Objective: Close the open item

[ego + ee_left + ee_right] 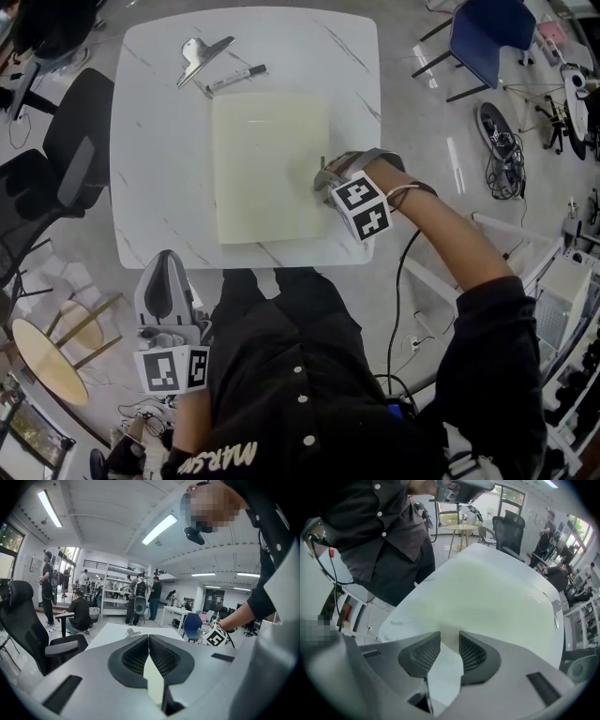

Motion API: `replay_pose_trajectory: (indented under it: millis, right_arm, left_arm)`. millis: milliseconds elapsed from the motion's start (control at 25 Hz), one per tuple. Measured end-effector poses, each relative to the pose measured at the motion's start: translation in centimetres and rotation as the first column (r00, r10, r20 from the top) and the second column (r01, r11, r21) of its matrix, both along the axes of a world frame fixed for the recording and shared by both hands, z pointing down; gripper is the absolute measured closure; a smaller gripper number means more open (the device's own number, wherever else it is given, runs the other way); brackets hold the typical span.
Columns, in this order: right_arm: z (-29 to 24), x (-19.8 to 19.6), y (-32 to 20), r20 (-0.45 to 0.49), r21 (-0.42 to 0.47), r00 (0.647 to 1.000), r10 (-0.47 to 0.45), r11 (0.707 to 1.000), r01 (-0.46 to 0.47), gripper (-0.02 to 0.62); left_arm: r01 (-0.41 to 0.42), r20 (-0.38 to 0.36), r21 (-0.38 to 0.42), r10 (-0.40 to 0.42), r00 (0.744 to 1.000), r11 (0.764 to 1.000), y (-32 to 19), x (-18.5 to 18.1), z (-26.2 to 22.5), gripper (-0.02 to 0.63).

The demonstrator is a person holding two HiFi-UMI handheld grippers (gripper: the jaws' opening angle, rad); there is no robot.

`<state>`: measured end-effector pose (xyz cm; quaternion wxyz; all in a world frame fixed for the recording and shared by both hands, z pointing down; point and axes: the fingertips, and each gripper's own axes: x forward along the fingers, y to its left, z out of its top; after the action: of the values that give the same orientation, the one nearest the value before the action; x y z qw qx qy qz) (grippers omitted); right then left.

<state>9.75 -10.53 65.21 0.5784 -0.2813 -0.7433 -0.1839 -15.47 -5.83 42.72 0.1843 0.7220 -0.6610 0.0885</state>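
Plainly closed, the cream folder (270, 167) lies flat in the middle of the white marbled worktop (159, 187). Its long axis runs away from the person and its short near edge sits close to the worktop's front edge. The right hand-held gripper (323, 174) points steeply down at the folder's right edge, with its jaws apart and nothing pressed between the pads. The left hand-held gripper (167, 272) hangs off the worktop's near left corner, well apart from the folder, with its jaws together and empty.

The head view alone shows the whole outline of the folder, plus a metal binder clip (202, 56) and a marker (236, 78) lying beyond its far edge. The right gripper view looks across the pale cover towards a round wooden table (461, 527) and the person's dark shirt. The left gripper view looks level past the worktop's far end to people standing by shelving under strip lights.

A black office chair (70, 141) stands to the left of the worktop and a blue chair (492, 33) to the far right. Cables trail over the grey floor.
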Motion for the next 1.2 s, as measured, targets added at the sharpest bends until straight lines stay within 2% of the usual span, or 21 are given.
replay_pose_trajectory:
  millis: [400,520,600,720,880,960,1040,1120,1200]
  right_arm:
    - [0.3,-0.2,0.0,-0.081,0.004,0.996,0.039,0.999,-0.038,0.451]
    - [0.0,-0.4,0.0,-0.036,0.021,0.997,0.063,0.998,-0.063,0.456]
    - [-0.4,-0.4,-0.2,0.016,0.035,0.993,0.121,0.992,-0.122,0.509]
    - [-1.3,-0.4,-0.6,0.081,0.044,0.972,0.22,0.973,-0.224,0.514]
    - [-2.6,-0.8,-1.1,0.14,0.047,0.944,0.3,0.95,-0.309,0.549]
    - [-3.7,-1.5,-1.6,0.198,0.042,0.911,0.362,0.925,-0.377,0.562]
    - [-5.1,-2.1,-2.2,0.272,0.033,0.858,0.437,0.886,-0.462,0.568]
    - [-7.1,-2.6,-2.8,0.356,0.008,0.776,0.52,0.829,-0.559,0.569]
    - [-9.5,-2.9,-3.3,0.438,-0.033,0.674,0.595,0.76,-0.649,0.568]
  left_arm:
    - [0.001,0.004,0.008,-0.001,1.0,1.0,0.5,-0.3,0.0,0.588]
    - [0.0,0.002,0.026,0.0,1.0,1.0,0.5,-0.5,-0.6,0.588]
    - [-0.005,0.004,0.042,0.005,1.0,0.999,0.3,-0.5,-1.2,0.588]
    - [-0.014,0.007,0.056,0.013,1.0,0.998,0.1,-0.7,-1.6,0.588]
    - [-0.034,0.007,0.072,0.034,0.999,0.997,-0.3,-0.5,-2.1,0.588]
    - [-0.053,0.014,0.085,0.052,0.999,0.995,-0.6,-0.1,-2.6,0.588]
    - [-0.074,0.025,0.101,0.072,0.997,0.992,-0.9,0.1,-3.1,0.588]
    - [-0.094,0.034,0.119,0.091,0.995,0.988,-1.2,0.1,-3.7,0.588]
    - [-0.112,0.042,0.138,0.107,0.993,0.984,-1.5,0.1,-4.4,0.589]
